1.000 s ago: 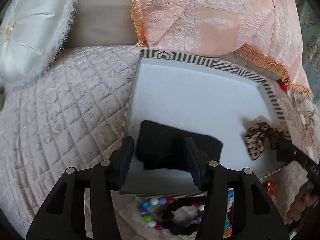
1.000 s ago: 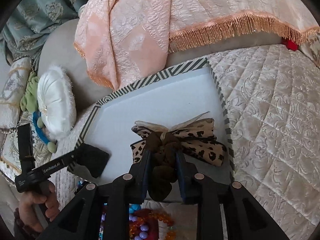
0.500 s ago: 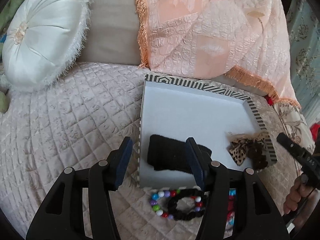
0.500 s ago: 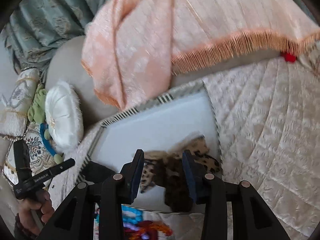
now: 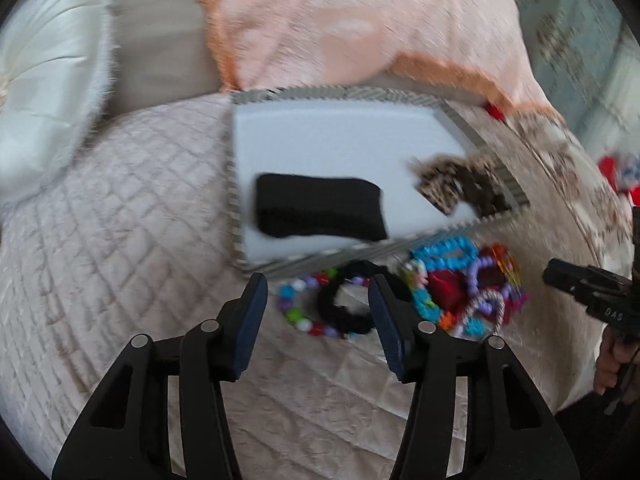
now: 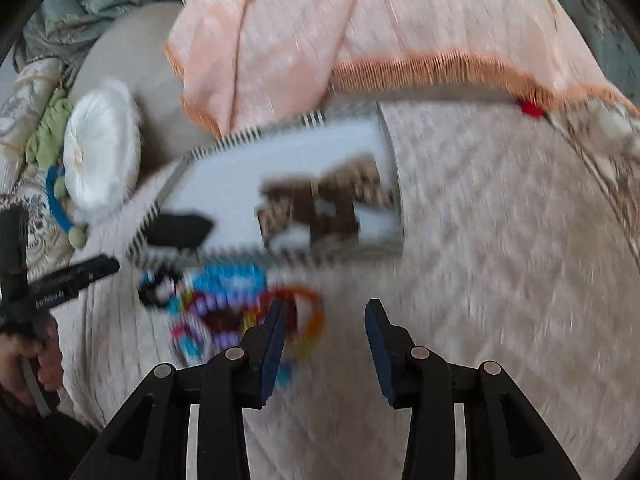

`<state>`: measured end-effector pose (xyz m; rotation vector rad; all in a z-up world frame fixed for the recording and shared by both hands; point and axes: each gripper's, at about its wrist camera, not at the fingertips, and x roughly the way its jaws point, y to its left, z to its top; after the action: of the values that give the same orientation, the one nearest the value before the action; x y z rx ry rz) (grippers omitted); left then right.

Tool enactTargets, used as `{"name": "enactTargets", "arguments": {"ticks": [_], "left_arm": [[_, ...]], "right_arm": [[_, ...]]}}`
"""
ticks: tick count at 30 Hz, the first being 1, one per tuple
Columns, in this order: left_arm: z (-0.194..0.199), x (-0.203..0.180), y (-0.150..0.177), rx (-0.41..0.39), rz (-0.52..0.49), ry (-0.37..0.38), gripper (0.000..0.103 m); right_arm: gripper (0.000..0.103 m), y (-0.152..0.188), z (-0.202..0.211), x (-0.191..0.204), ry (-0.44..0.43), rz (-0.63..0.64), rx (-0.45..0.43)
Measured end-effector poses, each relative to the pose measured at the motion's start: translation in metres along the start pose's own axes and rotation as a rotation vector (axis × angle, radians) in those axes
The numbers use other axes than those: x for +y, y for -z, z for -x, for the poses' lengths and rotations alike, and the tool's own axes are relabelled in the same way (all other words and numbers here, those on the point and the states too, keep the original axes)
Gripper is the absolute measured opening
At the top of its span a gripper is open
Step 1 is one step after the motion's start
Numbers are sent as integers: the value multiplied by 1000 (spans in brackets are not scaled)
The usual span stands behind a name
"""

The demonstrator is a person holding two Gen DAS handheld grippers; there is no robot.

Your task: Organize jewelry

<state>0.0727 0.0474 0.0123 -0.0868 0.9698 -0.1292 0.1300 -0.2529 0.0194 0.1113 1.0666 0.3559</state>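
Lying inside one striped tray (image 5: 240,184) on the quilted bed (image 5: 120,216) are one black band (image 5: 320,210) and one leopard bow (image 5: 444,184). A blurred, uncountable bead heap (image 5: 460,284) is sitting at the tray's 6 o'clock. Left tongs (image 5: 318,300) and right tongs (image 6: 325,330) are both hanging parted and empty, the right having just widened.

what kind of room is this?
Probably a bedroom or sitting room at home: quilted cover, round white cushion, fringed peach throw. Striped-edge tray sits on the soft surface.

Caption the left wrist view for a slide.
Open left gripper above a black scrunchie and bead bracelets, beside the striped tray.
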Motion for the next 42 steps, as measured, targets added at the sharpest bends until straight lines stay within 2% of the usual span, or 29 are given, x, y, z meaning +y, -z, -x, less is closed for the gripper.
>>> {"name": "enactTargets", "arguments": {"ticks": [3, 7, 12, 16, 18, 20, 24, 27, 30, 33, 35, 40, 42], "left_arm": [[-13, -9, 1, 27, -25, -1, 48], [-34, -10, 1, 84, -20, -22, 33], [-49, -16, 5, 140, -53, -32, 17], [-49, -22, 7, 138, -82, -36, 8], [-45, -24, 7, 129, -82, -41, 7], [-38, -27, 7, 104, -83, -36, 7], [-17, -34, 1, 40, -79, -8, 7], [-5, -35, -2, 2, -70, 9, 7], [-1, -34, -6, -16, -58, 16, 7], [0, -30, -8, -15, -40, 19, 7], [-1, -29, -8, -11, -32, 20, 7], [0, -25, -9, -8, -14, 15, 7], [1, -24, -10, -14, -4, 16, 7]], "right_arm": [[38, 12, -10, -5, -5, 4, 46], [38, 17, -16, -10, 1, 21, 74], [38, 18, -9, -7, -8, 34, 53], [38, 16, -2, 7, -71, 76, 17], [38, 17, 0, 19, -148, 117, 9], [38, 20, -1, 32, -188, 170, 27], [38, 29, -9, 52, -174, 271, 57], [38, 25, -9, 48, -145, 247, 19], [38, 14, -7, 40, -170, 175, -34], [38, 6, -8, 47, -178, 191, -63], [29, 5, -17, 52, -161, 202, -43], [16, 14, -46, 56, -87, 232, 83], [11, 13, -43, 53, -93, 221, 72]]}}
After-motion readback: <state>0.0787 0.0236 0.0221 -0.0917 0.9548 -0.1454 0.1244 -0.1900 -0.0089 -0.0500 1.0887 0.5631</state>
